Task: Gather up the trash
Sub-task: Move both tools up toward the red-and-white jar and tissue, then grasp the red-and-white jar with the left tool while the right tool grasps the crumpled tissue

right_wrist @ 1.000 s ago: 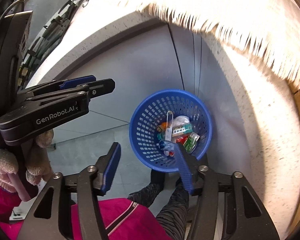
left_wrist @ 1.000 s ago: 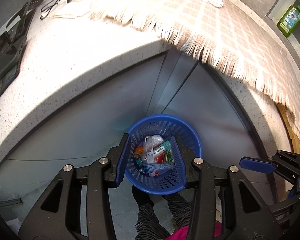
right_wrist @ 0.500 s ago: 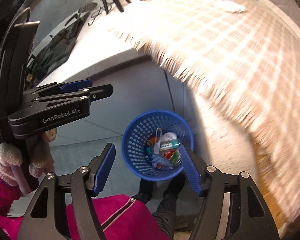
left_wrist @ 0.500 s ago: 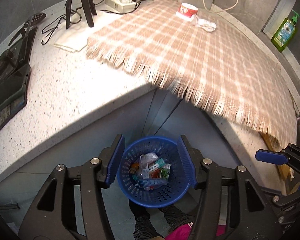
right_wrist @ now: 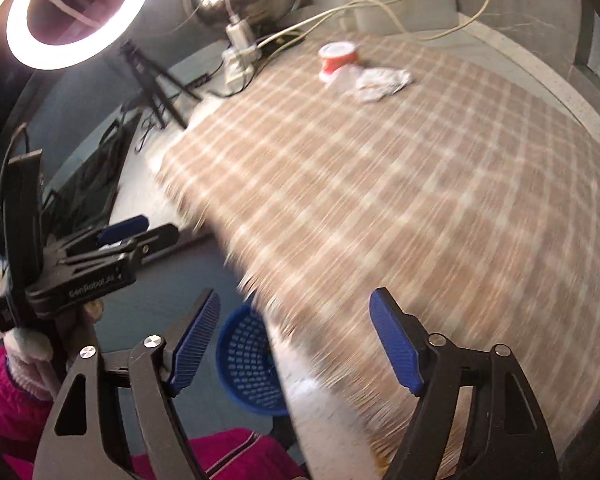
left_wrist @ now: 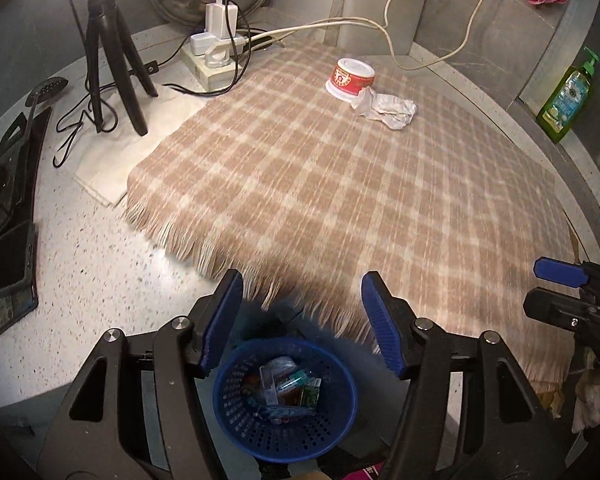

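Observation:
A blue mesh basket (left_wrist: 285, 396) on the floor holds several wrappers and small packets; its rim also shows in the right wrist view (right_wrist: 245, 364). On the checked cloth (left_wrist: 340, 184) at the far side lie a red and white cup (left_wrist: 351, 78) and a crumpled white tissue (left_wrist: 386, 108), seen too in the right wrist view: cup (right_wrist: 337, 58), tissue (right_wrist: 380, 82). My left gripper (left_wrist: 302, 322) is open and empty above the counter's front edge. My right gripper (right_wrist: 295, 336) is open and empty, to the right of the left one.
A black tripod (left_wrist: 111, 60), a power strip with plugs and cables (left_wrist: 215, 54), a folded white cloth (left_wrist: 131, 136) and a black tray (left_wrist: 3, 200) sit at the left. A green soap bottle (left_wrist: 568, 96) stands at the right. A ring light (right_wrist: 75, 8) glows above.
Both grippers have risen from above the basket and tilted up towards the counter top. The cup and tissue have come into full view. Both stay open and empty.

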A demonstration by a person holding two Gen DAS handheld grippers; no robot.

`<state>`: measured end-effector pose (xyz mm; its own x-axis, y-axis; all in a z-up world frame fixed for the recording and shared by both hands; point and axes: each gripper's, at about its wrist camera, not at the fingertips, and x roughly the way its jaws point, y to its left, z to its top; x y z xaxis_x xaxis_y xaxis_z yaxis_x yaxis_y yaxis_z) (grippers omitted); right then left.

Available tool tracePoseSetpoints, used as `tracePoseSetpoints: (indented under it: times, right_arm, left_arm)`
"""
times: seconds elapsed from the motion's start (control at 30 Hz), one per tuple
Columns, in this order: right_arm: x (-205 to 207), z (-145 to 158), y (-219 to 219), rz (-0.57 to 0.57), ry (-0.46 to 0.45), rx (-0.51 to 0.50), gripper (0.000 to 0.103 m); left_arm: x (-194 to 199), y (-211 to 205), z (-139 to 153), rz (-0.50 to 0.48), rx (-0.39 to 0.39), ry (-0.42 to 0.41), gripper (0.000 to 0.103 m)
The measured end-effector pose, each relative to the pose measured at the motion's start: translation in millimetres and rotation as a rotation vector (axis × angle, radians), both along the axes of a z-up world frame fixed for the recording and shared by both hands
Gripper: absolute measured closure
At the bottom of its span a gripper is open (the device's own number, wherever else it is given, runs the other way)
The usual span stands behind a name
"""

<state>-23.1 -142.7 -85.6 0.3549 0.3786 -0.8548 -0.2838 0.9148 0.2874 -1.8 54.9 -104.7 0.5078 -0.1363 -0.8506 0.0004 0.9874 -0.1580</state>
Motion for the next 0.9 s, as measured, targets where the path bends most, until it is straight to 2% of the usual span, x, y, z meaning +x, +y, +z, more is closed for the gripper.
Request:
tracePoseSetpoints:
  times: [0.23,0.47,0.7,0.9]
  right_arm:
    - [59.3,-1.2,-20.5,0.021,-0.012,-0.041,0.024]
    - [111.2,4.9,-33.1,0.012,-0.151,-0.055,0.024]
    - [168.0,-10.5,-39.1,-0.002,-0.119,-0.053,0.024]
    - [192.6,-27.1,-33.9,0.014,-0.091,-0.030,0.024]
  left_arm:
    - [57.1,-22.0,15.0,0.002,0.011,-0.032,0.040]
    - [125.2,-41.6,21.5,0.012,0.014,-0.047,0.033]
    - [190.9,-55.5,11.7,0.023,0.014,-0.023,0.033]
    - [235.7,-62.0,1.0,0.039,-0.010,-0.003,0.033]
